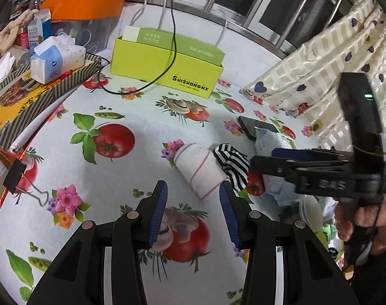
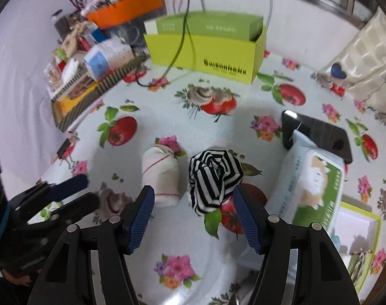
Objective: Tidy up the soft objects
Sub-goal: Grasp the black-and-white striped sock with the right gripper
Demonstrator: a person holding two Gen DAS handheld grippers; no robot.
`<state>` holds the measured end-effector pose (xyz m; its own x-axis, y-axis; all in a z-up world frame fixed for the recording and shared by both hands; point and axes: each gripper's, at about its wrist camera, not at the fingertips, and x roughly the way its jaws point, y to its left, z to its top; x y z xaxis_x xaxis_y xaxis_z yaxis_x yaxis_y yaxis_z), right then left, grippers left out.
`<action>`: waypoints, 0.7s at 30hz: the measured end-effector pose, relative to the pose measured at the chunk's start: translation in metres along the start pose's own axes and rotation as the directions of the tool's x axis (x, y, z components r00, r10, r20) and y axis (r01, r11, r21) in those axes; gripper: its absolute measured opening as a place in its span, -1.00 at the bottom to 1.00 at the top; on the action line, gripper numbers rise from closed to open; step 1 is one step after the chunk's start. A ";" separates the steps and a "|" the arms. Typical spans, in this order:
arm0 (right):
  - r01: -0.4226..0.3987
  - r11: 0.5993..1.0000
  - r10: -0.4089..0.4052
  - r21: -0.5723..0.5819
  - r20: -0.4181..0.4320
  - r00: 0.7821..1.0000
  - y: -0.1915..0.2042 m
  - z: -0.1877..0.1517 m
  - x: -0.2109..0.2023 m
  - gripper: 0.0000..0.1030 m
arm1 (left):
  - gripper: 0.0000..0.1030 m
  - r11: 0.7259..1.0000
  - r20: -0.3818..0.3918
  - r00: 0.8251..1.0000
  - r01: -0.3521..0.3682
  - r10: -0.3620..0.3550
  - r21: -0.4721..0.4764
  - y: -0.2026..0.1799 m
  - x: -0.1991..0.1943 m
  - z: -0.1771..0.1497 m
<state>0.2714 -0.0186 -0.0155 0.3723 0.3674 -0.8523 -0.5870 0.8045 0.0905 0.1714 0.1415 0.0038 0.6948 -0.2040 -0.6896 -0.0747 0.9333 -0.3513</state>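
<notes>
A rolled white sock with thin red stripes (image 1: 202,169) (image 2: 161,171) lies on the patterned tablecloth. A balled black-and-white striped sock (image 1: 233,166) (image 2: 213,178) lies just right of it. My left gripper (image 1: 193,203) is open and empty, just short of the white sock. My right gripper (image 2: 194,212) is open and empty, its fingers on either side of the near end of the striped sock. The right gripper shows at the right of the left wrist view (image 1: 317,167). The left gripper shows at the left of the right wrist view (image 2: 53,198).
A lime-green open box (image 1: 165,67) (image 2: 205,50) stands at the back with cables over it. A wet-wipes pack (image 2: 312,190) and a black phone (image 2: 317,132) lie right. Clutter, a tissue pack (image 1: 54,59) and an orange bag (image 1: 83,6) are left. A curtain (image 1: 320,76) hangs right.
</notes>
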 end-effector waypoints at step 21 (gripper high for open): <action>0.029 0.999 -0.031 -0.030 -0.080 0.996 -0.016 0.021 0.041 -0.79 | -0.15 0.999 -0.047 0.999 0.020 -0.022 -0.039 -0.008 0.032 0.015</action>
<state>0.3115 -0.0069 -0.0407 0.3319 0.3040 -0.8930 -0.5972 0.8005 0.0506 0.2044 0.1319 -0.0060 0.6623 -0.2379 -0.7105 -0.0890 0.9166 -0.3898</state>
